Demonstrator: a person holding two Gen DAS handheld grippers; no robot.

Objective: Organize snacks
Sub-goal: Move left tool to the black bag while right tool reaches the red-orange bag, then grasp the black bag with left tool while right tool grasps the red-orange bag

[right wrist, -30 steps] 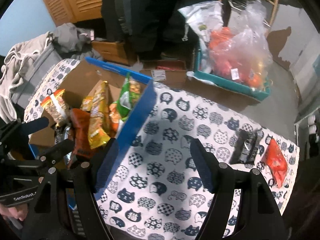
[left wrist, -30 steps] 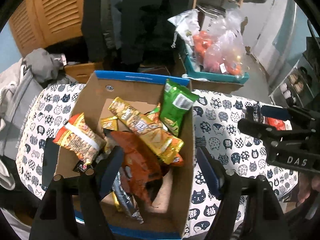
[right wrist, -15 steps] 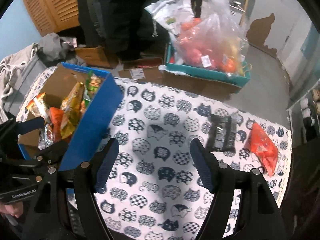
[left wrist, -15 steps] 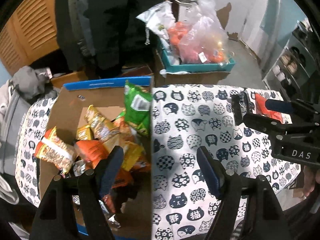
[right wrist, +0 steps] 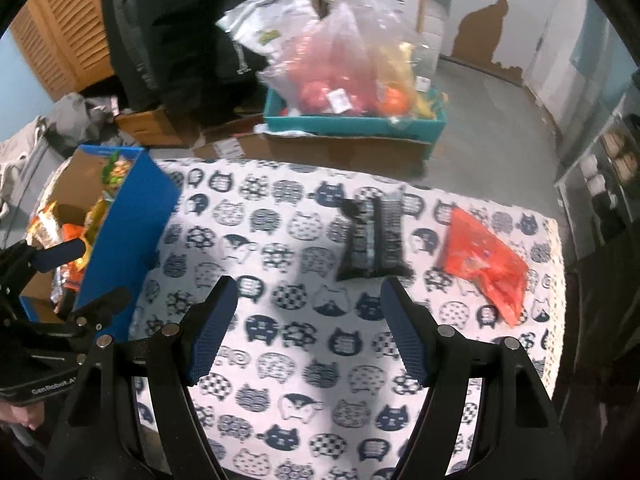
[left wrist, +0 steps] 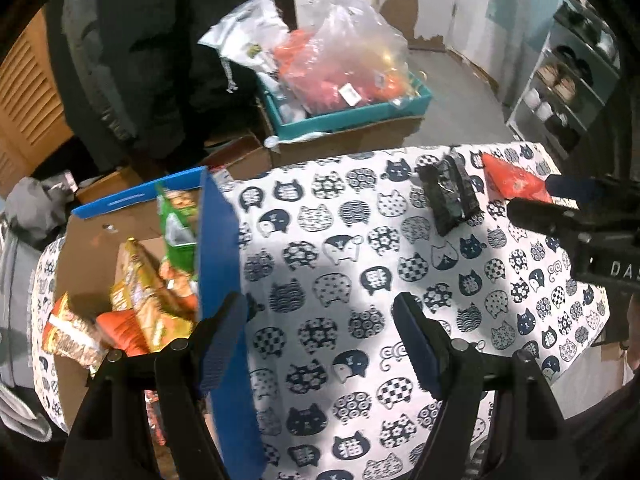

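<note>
Both grippers pointed steeply downward, side by side. The left gripper (left wrist: 320,336) had its fingers (left wrist: 222,340) spread wide apart with nothing between them. The right gripper (right wrist: 306,330) stood likewise, its fingers (right wrist: 404,340) well parted and gripping nothing. In the right wrist view the left gripper showed at the left edge, with a bit of the person's hand (right wrist: 18,420) beneath it.

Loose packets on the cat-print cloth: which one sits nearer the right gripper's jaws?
The black packet, just beyond the open right gripper. The red packet lies farther off, toward the cloth's right edge.
</note>
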